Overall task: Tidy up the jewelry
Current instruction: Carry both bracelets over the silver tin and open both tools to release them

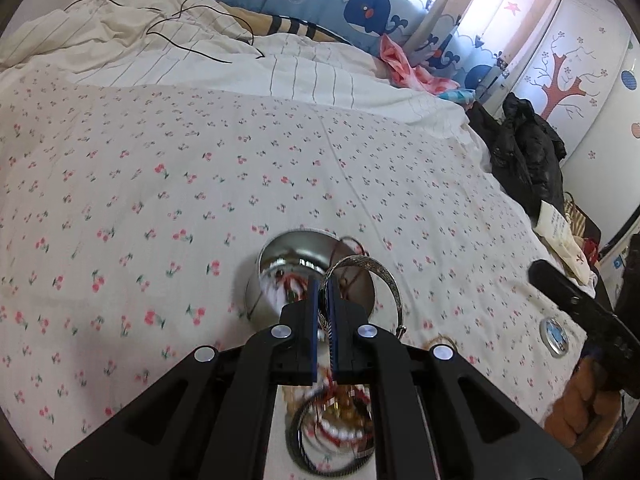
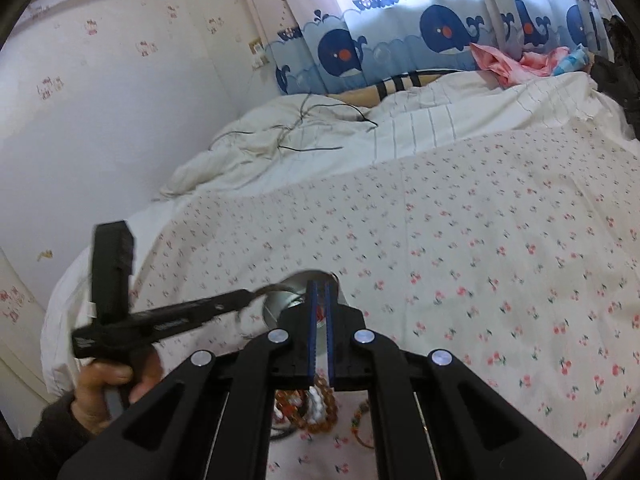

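Left fingers [image 1: 322, 280] clamp a silver bangle [image 1: 372, 276]; right fingers [image 2: 320, 286] nearly together, empty.

Big bed [image 1: 200, 168] in a cherry-print sheet, rumpled cream duvet [image 2: 280, 148] bunched at the far end. Whale-print curtains [image 2: 440, 32] glowing with daylight behind. Pale sticker-dotted wall [image 2: 120, 100] on one side, tree-decal wardrobe [image 1: 568, 80] on the other.

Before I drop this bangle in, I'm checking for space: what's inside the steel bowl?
Red cord and something reddish show inside the steel bowl, partly as reflections. The left gripper, shut on the silver bangle, covers the rest of the bottom.
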Demonstrator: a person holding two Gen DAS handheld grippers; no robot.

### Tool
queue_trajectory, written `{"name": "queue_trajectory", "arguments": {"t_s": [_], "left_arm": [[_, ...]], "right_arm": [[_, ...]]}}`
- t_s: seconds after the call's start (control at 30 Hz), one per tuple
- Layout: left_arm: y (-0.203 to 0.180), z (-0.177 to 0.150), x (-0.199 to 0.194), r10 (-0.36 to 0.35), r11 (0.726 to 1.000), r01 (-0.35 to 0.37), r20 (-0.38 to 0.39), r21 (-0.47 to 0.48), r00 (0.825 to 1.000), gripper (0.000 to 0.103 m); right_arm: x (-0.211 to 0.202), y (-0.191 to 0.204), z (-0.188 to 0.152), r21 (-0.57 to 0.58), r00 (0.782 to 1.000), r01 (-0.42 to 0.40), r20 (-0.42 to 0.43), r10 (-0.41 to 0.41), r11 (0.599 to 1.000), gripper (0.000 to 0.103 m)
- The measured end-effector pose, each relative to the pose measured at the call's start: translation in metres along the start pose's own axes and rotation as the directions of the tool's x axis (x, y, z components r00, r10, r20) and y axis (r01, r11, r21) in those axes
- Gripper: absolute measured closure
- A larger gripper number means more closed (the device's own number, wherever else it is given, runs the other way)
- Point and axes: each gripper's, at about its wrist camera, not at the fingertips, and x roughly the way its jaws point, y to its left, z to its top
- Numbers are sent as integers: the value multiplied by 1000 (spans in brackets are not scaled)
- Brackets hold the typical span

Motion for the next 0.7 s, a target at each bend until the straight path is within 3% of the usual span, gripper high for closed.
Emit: {"name": "queue_trajectory", "arguments": {"t_s": [0.07, 0.17, 0.2, 0.23, 0.27, 0.37, 0.43, 0.47, 0.53, 0.6, 0.7], "left_arm": [[1, 7, 8, 3, 1000, -3, -2, -5, 1000, 99], [5, 10, 16, 3, 1000, -3, -8, -20, 1000, 99], [7, 10, 17, 3, 1000, -3, -11, -24, 1000, 99], [9, 9, 18, 4, 1000, -4, -12, -27, 1000, 99], [10, 10, 18, 5, 1000, -5, -12, -30, 1000, 99], [10, 11, 17, -2, 999, 2, -6, -36, 1000, 99], [9, 12, 17, -4, 999, 3, -5, -35, 1000, 99], [8, 12, 18, -4, 999, 4, -7, -34, 1000, 99], [7, 10, 19, -2, 1000, 2, -11, -31, 1000, 99], [6, 9, 20, 0, 1000, -1, -14, -30, 1000, 99], [8, 10, 20, 8, 999, -9, -12, -32, 1000, 99]], "right_arm": [[1, -4, 4, 3, 1000, 4, -12, -4, 1000, 98], [13, -17, -3, -11, 990, 51, -134, -52, 999, 98], [19, -24, -10, -13, 981, 75, -180, -76, 997, 87], [26, -34, -17, -7, 969, 106, -223, -104, 994, 50], [30, -41, -24, 0, 960, 142, -244, -138, 990, 36], [48, -61, -47, 1, 922, 205, -335, -193, 979, 33], [59, -66, -58, -29, 898, 244, -372, -237, 969, 36], [65, -64, -62, -46, 889, 242, -390, -241, 969, 43], [77, -58, -73, -104, 863, 240, -433, -261, 965, 87], [75, -50, -73, -129, 872, 225, -416, -258, 966, 99], [54, -40, -57, -109, 923, 196, -316, -220, 975, 99]]}}
